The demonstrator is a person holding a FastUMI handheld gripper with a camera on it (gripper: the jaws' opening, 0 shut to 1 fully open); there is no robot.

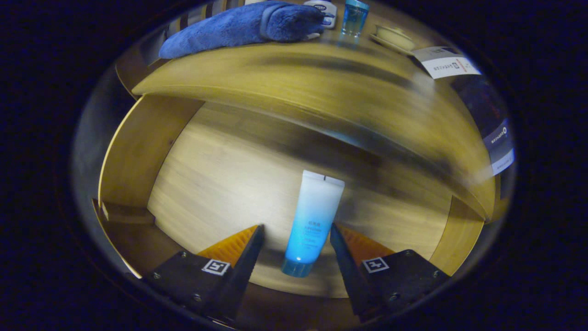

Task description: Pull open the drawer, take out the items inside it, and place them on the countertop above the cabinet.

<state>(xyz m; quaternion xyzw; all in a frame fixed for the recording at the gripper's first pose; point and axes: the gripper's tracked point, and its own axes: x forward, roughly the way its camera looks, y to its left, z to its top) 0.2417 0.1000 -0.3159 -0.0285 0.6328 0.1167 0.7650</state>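
Gripper (pixel 296 232) fingers spread either side of a white-to-blue plastic tube (pixel 310 223) untouched, lying in wooden drawer (pixel 138 151), folded blue towel (pixel 243 25) on countertop (pixel 321 78) at twelve o'clock.

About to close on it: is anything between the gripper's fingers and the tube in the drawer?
Nothing visible. The tube lies on the drawer floor, its cap end between the open gripper fingers, with a gap each side.

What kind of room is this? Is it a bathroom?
Probably a pretend bathroom or washroom corner. A wooden drawer is open with a blue-and-white tube lying between the open gripper fingers. On the countertop above sit a blue towel and a blue cup.
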